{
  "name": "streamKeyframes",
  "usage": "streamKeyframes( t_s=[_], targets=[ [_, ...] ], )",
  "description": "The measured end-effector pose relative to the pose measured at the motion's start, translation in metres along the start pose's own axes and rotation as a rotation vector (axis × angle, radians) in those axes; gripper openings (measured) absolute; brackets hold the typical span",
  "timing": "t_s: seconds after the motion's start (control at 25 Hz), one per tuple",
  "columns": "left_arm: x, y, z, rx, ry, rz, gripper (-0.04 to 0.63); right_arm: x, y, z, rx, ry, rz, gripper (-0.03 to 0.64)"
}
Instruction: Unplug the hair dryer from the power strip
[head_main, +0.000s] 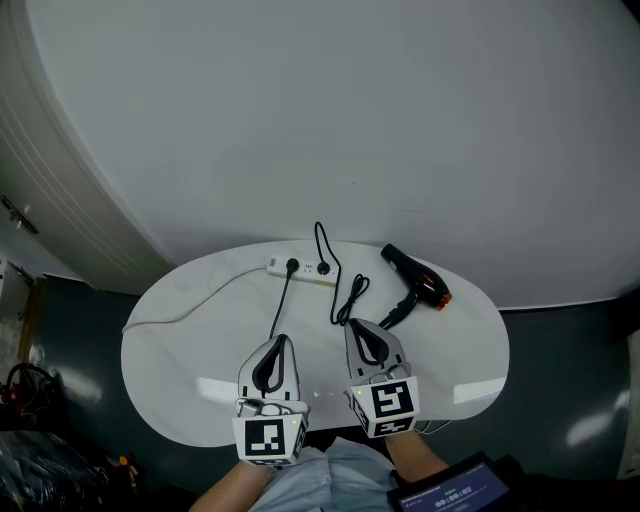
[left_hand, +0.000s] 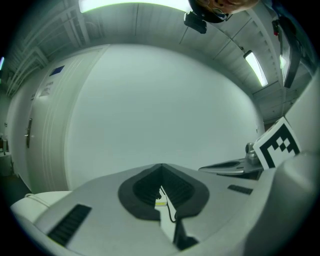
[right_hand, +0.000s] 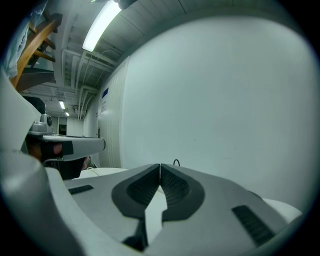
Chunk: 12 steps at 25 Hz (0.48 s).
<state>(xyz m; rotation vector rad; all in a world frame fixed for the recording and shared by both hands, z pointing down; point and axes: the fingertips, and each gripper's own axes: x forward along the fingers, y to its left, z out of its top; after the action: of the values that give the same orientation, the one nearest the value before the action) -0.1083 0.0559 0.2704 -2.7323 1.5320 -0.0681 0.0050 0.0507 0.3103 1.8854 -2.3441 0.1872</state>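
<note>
The black hair dryer (head_main: 415, 278) with an orange nozzle lies at the table's far right. Its black cord (head_main: 349, 298) loops up to a plug (head_main: 323, 268) in the white power strip (head_main: 300, 269). A second plug (head_main: 292, 265) sits left of it, and its cord (head_main: 280, 305) runs toward me. My left gripper (head_main: 283, 341) and right gripper (head_main: 352, 326) are side by side near the front edge, short of the strip. Both are shut and hold nothing. Below the left gripper's (left_hand: 161, 165) shut tips shows a bit of cord (left_hand: 170, 212). A cord loop (right_hand: 176, 162) rises just past the right gripper (right_hand: 160, 165).
The oval white table (head_main: 170, 340) stands against a curved white wall (head_main: 350, 110). The strip's white lead (head_main: 190, 308) trails off to the left edge. Dark floor lies on both sides, with clutter at the lower left (head_main: 30, 400). A dark device (head_main: 450, 490) is by my body.
</note>
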Motion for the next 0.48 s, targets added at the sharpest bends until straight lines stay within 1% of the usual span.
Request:
streamKeyframes(
  t_s=[0.28, 0.48],
  targets=[
    [0.044, -0.006, -0.004, 0.005, 0.035, 0.017, -0.002, 0.03, -0.027, -0.002, 0.027, 0.018, 0.045, 0.002],
    [0.075, -0.007, 0.005, 0.023, 0.054, 0.043, -0.002, 0.05, -0.048, 0.004, 0.052, 0.026, 0.077, 0.002]
  ],
)
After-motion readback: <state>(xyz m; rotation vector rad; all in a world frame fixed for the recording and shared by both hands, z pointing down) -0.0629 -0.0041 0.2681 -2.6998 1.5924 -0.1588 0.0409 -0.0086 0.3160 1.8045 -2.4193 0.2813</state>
